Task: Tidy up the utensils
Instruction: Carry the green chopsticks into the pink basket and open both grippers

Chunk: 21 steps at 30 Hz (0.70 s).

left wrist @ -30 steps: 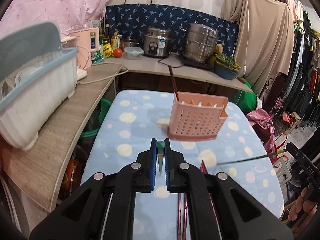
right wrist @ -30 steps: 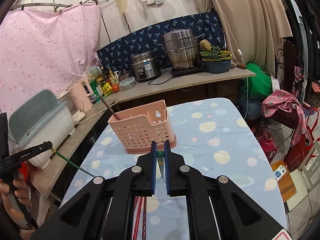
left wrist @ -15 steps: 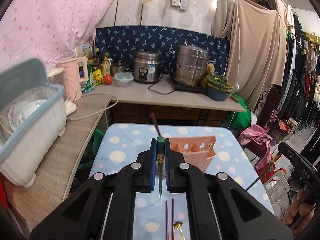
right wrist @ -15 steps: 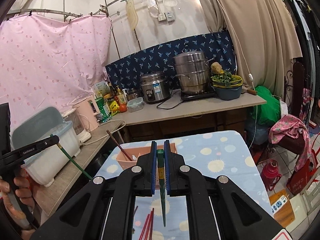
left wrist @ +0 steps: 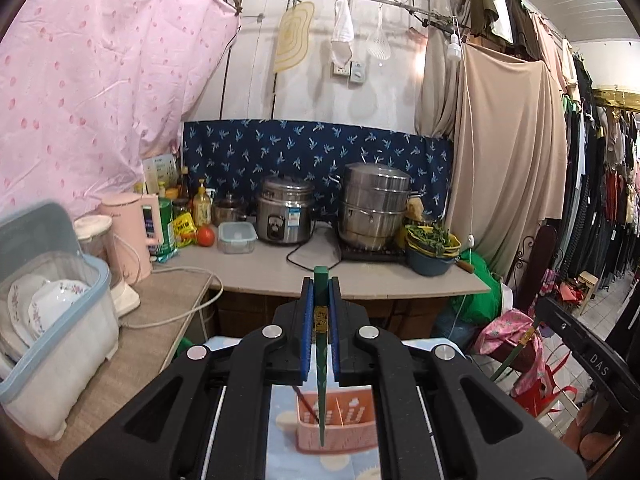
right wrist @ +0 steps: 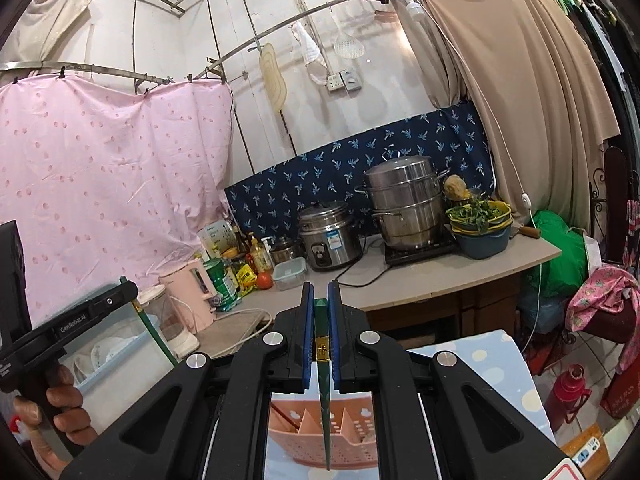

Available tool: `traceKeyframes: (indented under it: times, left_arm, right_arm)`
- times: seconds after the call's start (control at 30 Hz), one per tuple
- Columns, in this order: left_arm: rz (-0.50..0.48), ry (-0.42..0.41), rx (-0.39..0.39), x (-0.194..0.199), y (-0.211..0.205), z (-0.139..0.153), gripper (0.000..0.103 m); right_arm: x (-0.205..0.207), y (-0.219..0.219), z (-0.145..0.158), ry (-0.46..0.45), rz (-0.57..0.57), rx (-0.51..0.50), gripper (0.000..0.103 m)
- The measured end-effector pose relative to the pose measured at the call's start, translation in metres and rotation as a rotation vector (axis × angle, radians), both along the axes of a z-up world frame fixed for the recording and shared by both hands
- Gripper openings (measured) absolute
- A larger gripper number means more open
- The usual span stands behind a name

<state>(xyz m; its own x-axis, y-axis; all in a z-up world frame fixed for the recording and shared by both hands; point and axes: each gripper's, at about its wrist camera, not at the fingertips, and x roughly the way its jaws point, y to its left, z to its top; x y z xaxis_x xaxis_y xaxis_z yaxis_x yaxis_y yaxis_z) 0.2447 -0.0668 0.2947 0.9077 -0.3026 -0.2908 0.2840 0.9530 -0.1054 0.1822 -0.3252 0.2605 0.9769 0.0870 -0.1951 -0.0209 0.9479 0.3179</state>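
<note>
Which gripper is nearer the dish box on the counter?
Left. The left gripper is next to the dish box; the right gripper is on its far side, farther off.

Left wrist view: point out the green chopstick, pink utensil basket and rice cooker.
green chopstick (left wrist: 321, 322): left wrist view, upper shaft between the tool's pads.
pink utensil basket (left wrist: 352, 436): left wrist view, perforated front wall.
rice cooker (left wrist: 285, 218): left wrist view, steel body.
</note>
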Motion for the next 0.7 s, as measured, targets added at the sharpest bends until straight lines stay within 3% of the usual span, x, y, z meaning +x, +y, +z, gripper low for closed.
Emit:
traceKeyframes:
  times: [0.27, 0.7]
  left_arm:
    - [0.001, -0.016, 0.026, 0.034, -0.020, -0.012, 0.007]
    - [0.004, 0.111, 0.045, 0.077, -0.019, -0.079, 0.007]
  right_arm:
    - [0.041, 0.005, 0.003, -0.017, -0.008, 0.010, 0.007]
    - [0.091, 0.012, -0.074, 0.141, 0.004, 0.001, 0.007]
